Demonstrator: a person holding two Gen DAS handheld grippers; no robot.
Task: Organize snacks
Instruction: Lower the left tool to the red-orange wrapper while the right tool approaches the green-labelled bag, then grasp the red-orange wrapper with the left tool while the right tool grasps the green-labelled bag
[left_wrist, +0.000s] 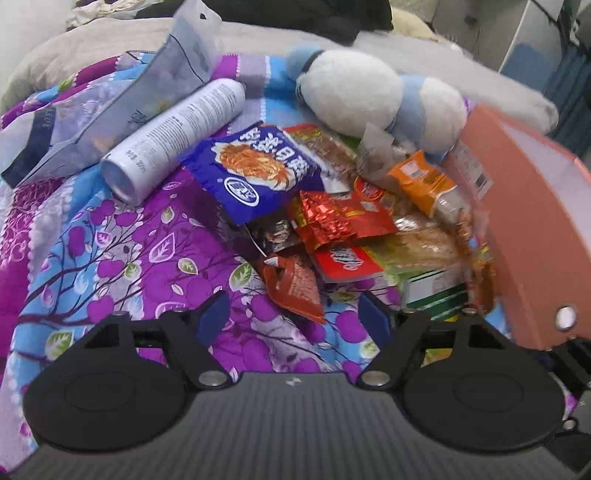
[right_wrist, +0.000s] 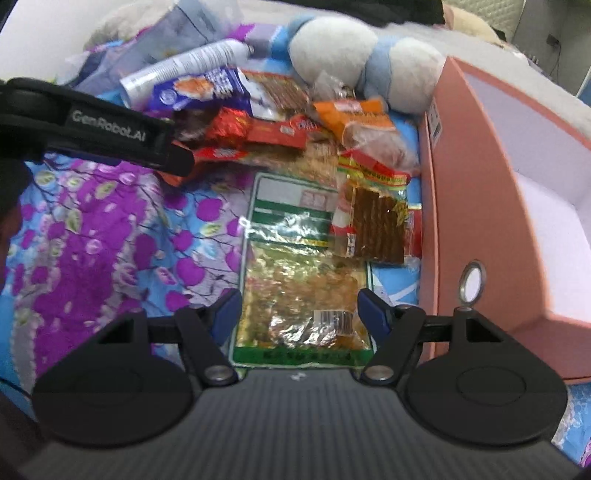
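A heap of snack packets lies on a floral bedsheet (left_wrist: 110, 258): a blue packet (left_wrist: 255, 166), a red foil packet (left_wrist: 332, 218), an orange packet (left_wrist: 421, 181). My left gripper (left_wrist: 293, 314) is open just short of an orange-red packet (left_wrist: 295, 288), touching nothing. In the right wrist view its black body (right_wrist: 177, 162) reaches in from the left over the heap. My right gripper (right_wrist: 302, 308) is open and straddles a clear green-bordered bag (right_wrist: 303, 295) lying flat, one pad beside each long edge. A packet of brown strips (right_wrist: 376, 225) lies just beyond.
An open pink box (left_wrist: 535, 221) with a white inside stands right of the heap, its wall (right_wrist: 480, 184) close to my right finger. A white spray can (left_wrist: 173, 136), a grey pouch (left_wrist: 147, 88) and a blue-white plush toy (left_wrist: 369, 92) lie behind the snacks.
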